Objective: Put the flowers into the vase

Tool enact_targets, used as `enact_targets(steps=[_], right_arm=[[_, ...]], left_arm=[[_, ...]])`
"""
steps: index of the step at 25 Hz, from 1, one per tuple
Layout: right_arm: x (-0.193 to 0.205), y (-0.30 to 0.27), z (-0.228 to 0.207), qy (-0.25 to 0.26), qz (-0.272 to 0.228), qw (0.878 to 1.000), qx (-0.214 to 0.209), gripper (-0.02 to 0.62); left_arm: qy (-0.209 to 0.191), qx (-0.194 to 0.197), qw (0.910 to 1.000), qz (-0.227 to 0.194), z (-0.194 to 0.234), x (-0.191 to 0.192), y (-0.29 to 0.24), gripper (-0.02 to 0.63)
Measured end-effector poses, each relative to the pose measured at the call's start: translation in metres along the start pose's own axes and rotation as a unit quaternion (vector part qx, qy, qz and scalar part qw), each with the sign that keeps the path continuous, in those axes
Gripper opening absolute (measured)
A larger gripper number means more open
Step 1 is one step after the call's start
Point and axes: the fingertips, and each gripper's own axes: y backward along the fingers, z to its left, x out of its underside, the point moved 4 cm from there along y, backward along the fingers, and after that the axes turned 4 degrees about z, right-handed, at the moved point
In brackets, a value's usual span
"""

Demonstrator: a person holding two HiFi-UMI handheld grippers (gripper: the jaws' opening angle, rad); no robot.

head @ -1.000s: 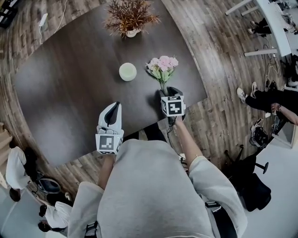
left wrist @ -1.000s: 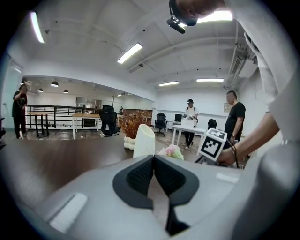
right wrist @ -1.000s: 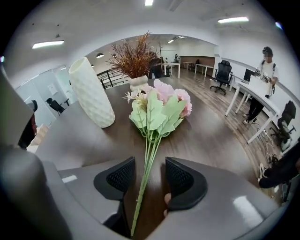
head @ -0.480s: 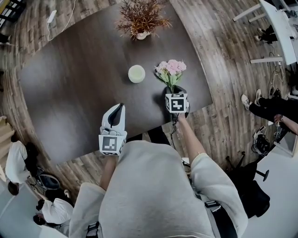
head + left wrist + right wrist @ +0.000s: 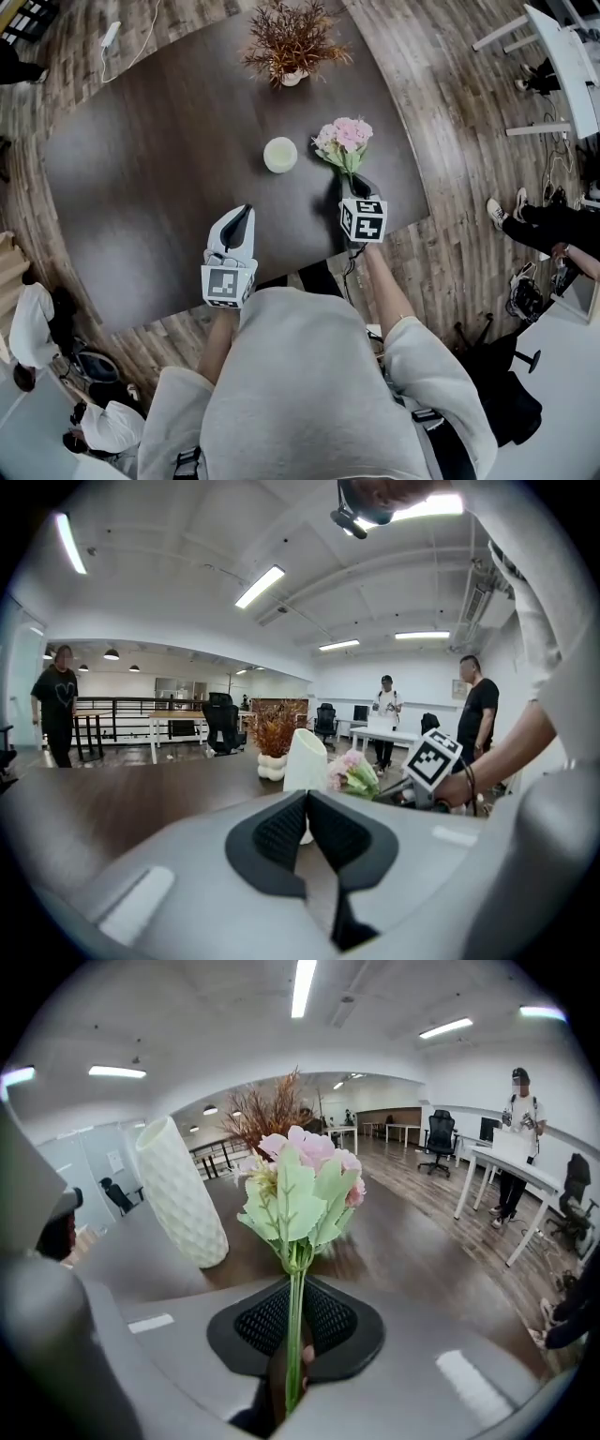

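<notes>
A bunch of pink flowers [image 5: 343,139] with green leaves stands up from my right gripper [image 5: 354,185], just right of the white vase [image 5: 280,155] on the dark table [image 5: 141,169]. In the right gripper view the jaws are closing and the pads press on the thin green stems [image 5: 296,1307]; the blooms [image 5: 305,1171] rise in front, and the ribbed vase [image 5: 180,1194] stands upright to the left. My left gripper [image 5: 239,214] is shut and empty nearer the table's front edge. From the left gripper [image 5: 307,803] I see the vase [image 5: 305,761] ahead, with the flowers [image 5: 354,772] on its right.
A pot of dried brown plants [image 5: 292,47] stands at the table's far side, beyond the vase. The table's right edge runs close by my right gripper. Several people [image 5: 478,714] stand about the room, with desks and chairs [image 5: 439,1138] on the wooden floor.
The right gripper and the flower bunch have lifted a little and shifted slightly beside the vase. The left gripper has stayed where it was.
</notes>
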Motion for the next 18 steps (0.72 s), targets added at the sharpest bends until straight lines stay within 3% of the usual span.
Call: enact_targets(steps=[4,8,12,15,18], right_arm=[[-0.037,0.026,0.011,-0.022,-0.114,0.991,-0.061,0.020],[-0.081,0.058,0.025,-0.056,-0.207,0.968,-0.133,0.020],[-0.115,0.088,0.040,-0.069,-0.270,0.944,-0.179,0.020],[-0.134,0.102,0.051,-0.068,-0.302,0.929,-0.204,0.020],[-0.143,0.109,0.062,-0.057,-0.315,0.923,-0.214,0.020]], left_arm=[[-0.005,0.011,0.9999,-0.002,0.002,-0.002,-0.016,0.019],[-0.017,0.038,0.9991,-0.003,0.000,-0.003,-0.037,0.162],[-0.042,0.053,0.9976,-0.016,0.002,0.002,-0.058,0.429],[-0.060,0.058,0.9964,-0.015,0.005,0.008,-0.083,0.451],[-0.076,0.067,0.9948,-0.014,0.006,0.012,-0.108,0.505]])
